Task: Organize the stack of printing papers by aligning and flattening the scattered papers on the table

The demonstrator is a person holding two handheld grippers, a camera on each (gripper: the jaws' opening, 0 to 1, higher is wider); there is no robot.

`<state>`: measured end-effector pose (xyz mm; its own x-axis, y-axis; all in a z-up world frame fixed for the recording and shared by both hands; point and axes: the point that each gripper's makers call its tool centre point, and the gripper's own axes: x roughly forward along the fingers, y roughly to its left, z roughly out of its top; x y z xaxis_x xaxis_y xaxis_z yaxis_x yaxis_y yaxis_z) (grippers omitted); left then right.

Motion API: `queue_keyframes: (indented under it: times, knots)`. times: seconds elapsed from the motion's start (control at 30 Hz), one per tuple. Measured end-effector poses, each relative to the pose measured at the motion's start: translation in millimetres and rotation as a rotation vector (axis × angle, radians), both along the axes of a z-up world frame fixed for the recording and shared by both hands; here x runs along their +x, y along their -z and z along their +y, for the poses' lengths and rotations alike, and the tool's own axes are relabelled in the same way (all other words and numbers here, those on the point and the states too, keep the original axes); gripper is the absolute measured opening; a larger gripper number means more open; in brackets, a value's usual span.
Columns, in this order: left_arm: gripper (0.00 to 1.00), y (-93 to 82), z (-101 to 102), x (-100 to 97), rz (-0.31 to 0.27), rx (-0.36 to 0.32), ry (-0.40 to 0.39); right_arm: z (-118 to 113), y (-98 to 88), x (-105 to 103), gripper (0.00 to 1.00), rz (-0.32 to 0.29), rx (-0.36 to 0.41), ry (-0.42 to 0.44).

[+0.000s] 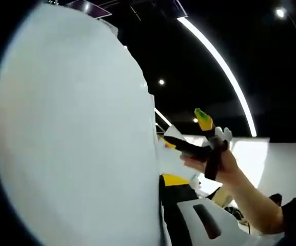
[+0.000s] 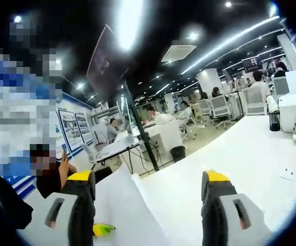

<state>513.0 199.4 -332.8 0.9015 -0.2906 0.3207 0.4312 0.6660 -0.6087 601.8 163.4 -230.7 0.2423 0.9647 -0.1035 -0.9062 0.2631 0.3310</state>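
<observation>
Right tool (image 2: 150, 205): jaws spread, nothing between them, a lifted edge of the papers (image 2: 132, 215) rising up between the jaws over the white bench (image 2: 240, 148). In the left gripper view a white sheet (image 1: 71, 133) blocks the left tool: can't tell its state. The right tool (image 1: 205, 134) there is held in a hand (image 1: 222, 164).

The left gripper view sits very close against a raised white paper sheet (image 1: 71, 133), which blocks its left side; it tilts upward toward the dark ceiling and light strips (image 1: 219, 66), with the right gripper (image 1: 209, 138) held in a hand (image 1: 214, 164) nearby. The right gripper view looks level along a white table (image 2: 240, 154) into the far office. Both share the paper.
</observation>
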Motion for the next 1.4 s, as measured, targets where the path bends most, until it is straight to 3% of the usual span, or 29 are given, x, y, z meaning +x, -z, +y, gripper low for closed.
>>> queue_keyframes:
  times: [0.13, 0.3, 0.73, 1.27, 1.4]
  knots:
    - [0.06, 0.9, 1.8, 0.7, 0.002, -0.006, 0.002, -13.1, 0.9, -0.1, 0.9, -0.011, -0.013, 0.035]
    - [0.06, 1.2, 3.2, 1.1, 0.002, -0.011, 0.005, -35.1, 1.0, 0.3, 0.9, -0.052, -0.044, 0.083]
    - [0.06, 1.2, 4.6, 1.2, 0.004, -0.019, 0.009, -101.4, 6.6, 1.4, 0.9, -0.079, -0.075, 0.183]
    - [0.06, 0.8, 2.5, 1.4, 0.005, -0.015, 0.01, -171.2, -2.2, 13.3, 0.9, -0.08, -0.044, 0.319]
    - [0.06, 0.7, 1.9, 1.4, 0.006, -0.012, 0.011, -187.5, 3.6, 13.1, 0.9, -0.087, -0.079, 0.347]
